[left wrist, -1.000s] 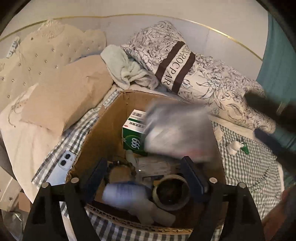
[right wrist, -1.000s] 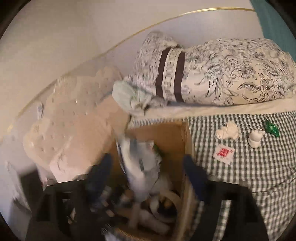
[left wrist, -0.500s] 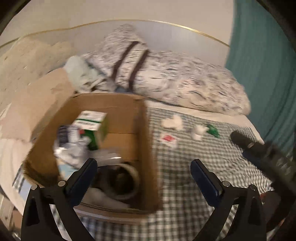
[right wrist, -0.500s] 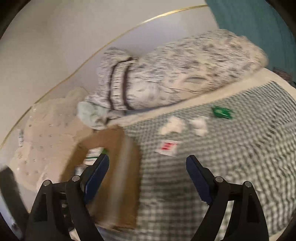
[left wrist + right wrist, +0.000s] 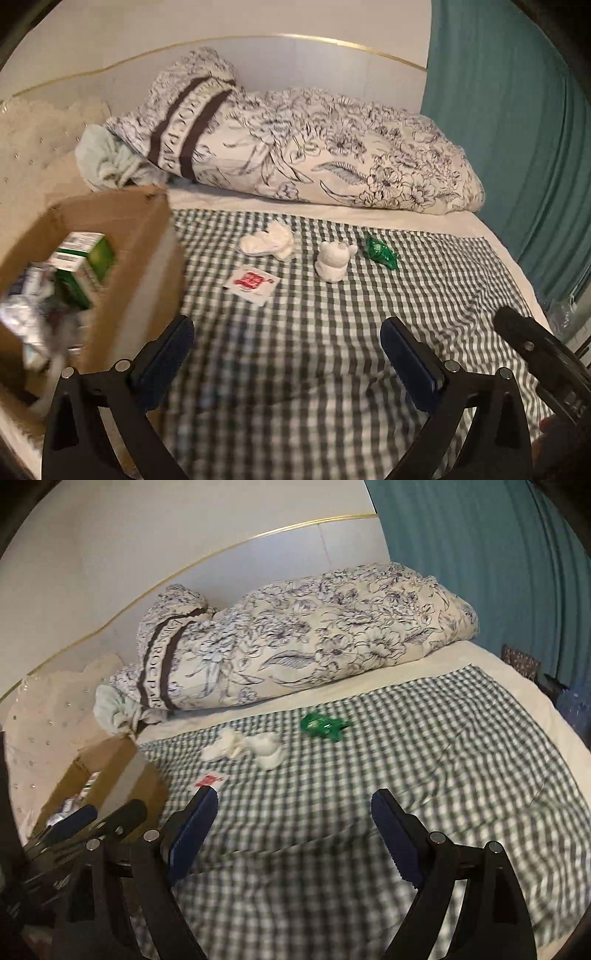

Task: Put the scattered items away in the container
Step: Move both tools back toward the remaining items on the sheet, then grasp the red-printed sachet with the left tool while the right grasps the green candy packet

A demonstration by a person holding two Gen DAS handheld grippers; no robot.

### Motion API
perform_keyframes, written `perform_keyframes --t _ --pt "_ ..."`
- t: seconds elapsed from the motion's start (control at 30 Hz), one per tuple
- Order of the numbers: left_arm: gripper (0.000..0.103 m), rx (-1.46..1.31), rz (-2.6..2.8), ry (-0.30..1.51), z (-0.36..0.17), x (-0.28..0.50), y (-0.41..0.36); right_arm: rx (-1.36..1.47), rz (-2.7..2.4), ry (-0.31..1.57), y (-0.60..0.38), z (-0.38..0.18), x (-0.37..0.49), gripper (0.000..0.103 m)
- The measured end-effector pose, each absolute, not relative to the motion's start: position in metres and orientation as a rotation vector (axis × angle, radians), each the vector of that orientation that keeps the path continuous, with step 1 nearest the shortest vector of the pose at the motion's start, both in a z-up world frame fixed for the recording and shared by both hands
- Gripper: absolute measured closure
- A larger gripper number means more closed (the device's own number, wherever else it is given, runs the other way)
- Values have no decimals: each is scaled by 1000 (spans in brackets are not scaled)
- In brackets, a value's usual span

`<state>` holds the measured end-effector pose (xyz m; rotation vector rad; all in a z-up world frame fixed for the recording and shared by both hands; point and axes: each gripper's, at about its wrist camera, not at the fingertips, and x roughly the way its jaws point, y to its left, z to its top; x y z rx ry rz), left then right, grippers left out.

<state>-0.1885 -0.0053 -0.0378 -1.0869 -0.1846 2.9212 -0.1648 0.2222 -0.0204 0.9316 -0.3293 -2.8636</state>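
Hovering over the green-checked bedspread (image 5: 295,350), the left gripper (image 5: 286,345) has its jaws spread wide with nothing between the blue pads (image 5: 406,356). The right gripper (image 5: 293,827) is likewise released and empty above the same cloth, its left finger partly covering the red-and-white sachet (image 5: 208,780). The left gripper's frame shows at the lower left of the right wrist view.

The cardboard box (image 5: 144,236) sits at the left edge of the bedspread, blurred. Inside it are a green-and-white carton (image 5: 86,264) standing against the far wall and crumpled silvery packaging (image 5: 26,317) nearer the camera; other contents can't be made out.

Four items lie loose on the bedspread, right of the box: the red-and-white sachet flat, nearest the box; a crumpled white tissue (image 5: 267,240) behind it; a small white figurine (image 5: 332,262) upright just right of the tissue; a green wrapper (image 5: 380,251) just beyond the figurine. None touches a gripper.

A floral duvet (image 5: 295,147) with a dark lettered band is rolled along the headboard (image 5: 314,66). A pale green cloth (image 5: 103,158) is bunched at its left end. Teal curtain (image 5: 517,147) on the right.
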Motion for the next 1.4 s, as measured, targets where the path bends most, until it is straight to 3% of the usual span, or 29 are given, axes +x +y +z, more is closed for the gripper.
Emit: perform_keyframes --t 0.2,0.4,0.57,0.63,0.8,1.17,1.2,1.27,1.37,1.4 --pt "0 -1154 2932 -238 -78 -259 2 960 -2879 -226 233 -33 -211 18" --pt "0 -1259 3043 -41 -128 -304 -5 1049 -2906 8 221 -61 -268 18" --pt "0 -1334 3050 -159 -151 -323 -31 1123 -2884 77 211 -95 -313 18" --pt "0 -1359 3036 -216 -157 -328 -37 1150 -2878 86 205 -107 -331 18" --pt "0 -1441 3008 -137 -171 -341 -29 1181 -2897 206 184 -129 -370 18" --pt "2 -1470 2960 -174 -180 -345 -32 1196 -2931 292 166 -137 -423 18" --pt "5 -1463 2953 -172 -180 -347 -34 1215 -2927 291 166 -140 -428 19" --pt "10 -1452 2948 -163 -179 -345 -32 1262 -2919 268 169 -149 -434 38" --pt "38 -1419 2942 -154 -176 -343 -31 1278 -2905 197 177 -155 -434 45" --pt "55 -1401 2938 -148 -174 -342 -30 1270 -2910 184 179 -155 -433 47"
